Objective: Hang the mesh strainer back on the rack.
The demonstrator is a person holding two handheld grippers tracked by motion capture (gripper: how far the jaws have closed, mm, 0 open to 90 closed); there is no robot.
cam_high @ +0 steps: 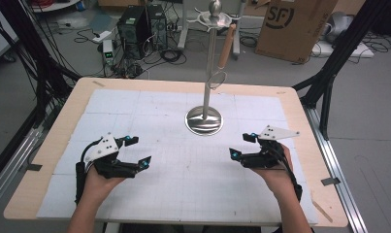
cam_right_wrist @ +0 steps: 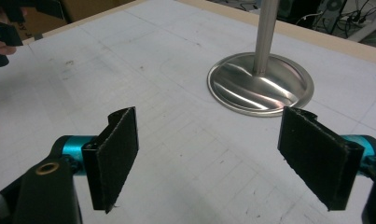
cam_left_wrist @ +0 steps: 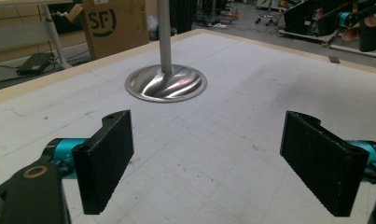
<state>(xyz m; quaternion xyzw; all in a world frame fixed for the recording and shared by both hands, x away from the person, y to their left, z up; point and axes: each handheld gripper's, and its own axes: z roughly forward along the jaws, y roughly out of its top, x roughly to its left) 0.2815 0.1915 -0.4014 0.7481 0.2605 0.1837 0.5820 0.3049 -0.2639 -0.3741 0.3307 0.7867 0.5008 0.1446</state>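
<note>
A steel stand rises from a round base [cam_high: 204,121] in the middle of the white mat [cam_high: 183,174]. A utensil with a wooden handle [cam_high: 225,46] and an oval metal loop [cam_high: 216,80] hangs from the stand's top ring. My left gripper [cam_high: 138,151] rests low over the mat at front left, open and holding nothing. At front right my right gripper [cam_high: 242,145] is also open and holds nothing. In the left gripper view the left gripper [cam_left_wrist: 213,158] faces the base [cam_left_wrist: 166,83]. In the right gripper view the right gripper [cam_right_wrist: 216,156] has the base [cam_right_wrist: 260,84] ahead and to its right.
The wooden table edge [cam_high: 324,194] frames the mat. Behind the table stand a cardboard box [cam_high: 292,26] and computer towers [cam_high: 139,24], with cables on the floor. Black frame legs [cam_high: 329,73] flank both sides.
</note>
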